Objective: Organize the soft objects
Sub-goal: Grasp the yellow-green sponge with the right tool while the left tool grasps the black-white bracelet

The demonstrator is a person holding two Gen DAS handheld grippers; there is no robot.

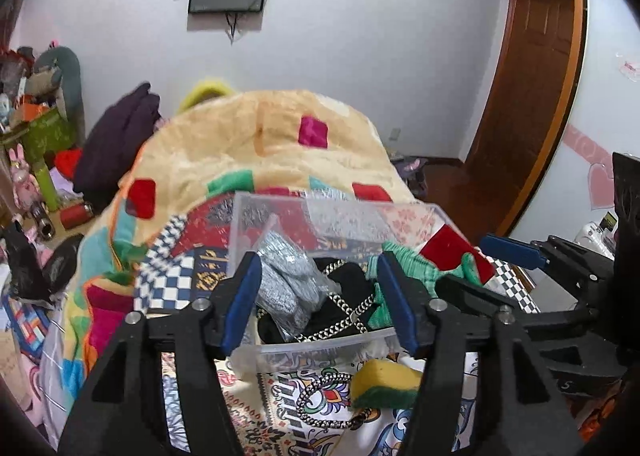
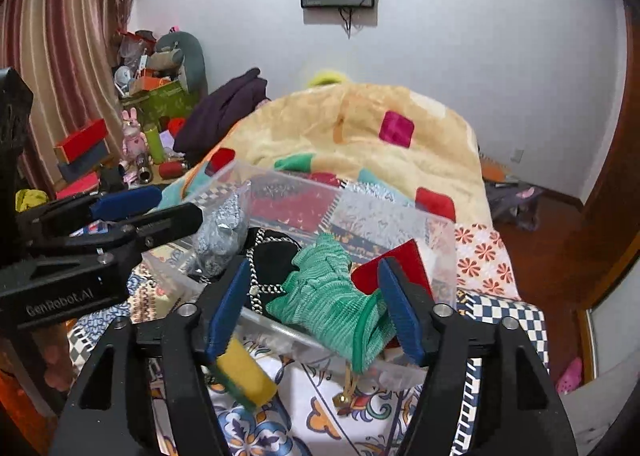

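Note:
A clear plastic bin (image 1: 320, 344) (image 2: 400, 370) stands on the patterned bed cover. It holds a silver glittery pouch (image 1: 280, 280) (image 2: 220, 240), a black item with a chain (image 1: 348, 308) (image 2: 272, 260), a green knitted item (image 2: 328, 296) (image 1: 416, 272) and a red piece (image 2: 392, 268) (image 1: 456, 248). A yellow-green sponge (image 1: 384, 384) (image 2: 244, 372) lies on the cover in front of the bin. My left gripper (image 1: 320, 300) (image 2: 148, 212) is open over the bin's near edge. My right gripper (image 2: 316, 308) (image 1: 476, 268) is open above the green item.
A beige blanket (image 1: 256, 148) with coloured squares is heaped behind the bin. A black-and-white cord (image 1: 320, 404) lies on the cover near the sponge. Boxes, toys and a dark garment (image 2: 224, 112) clutter the left side. A wooden door (image 1: 532, 88) is at right.

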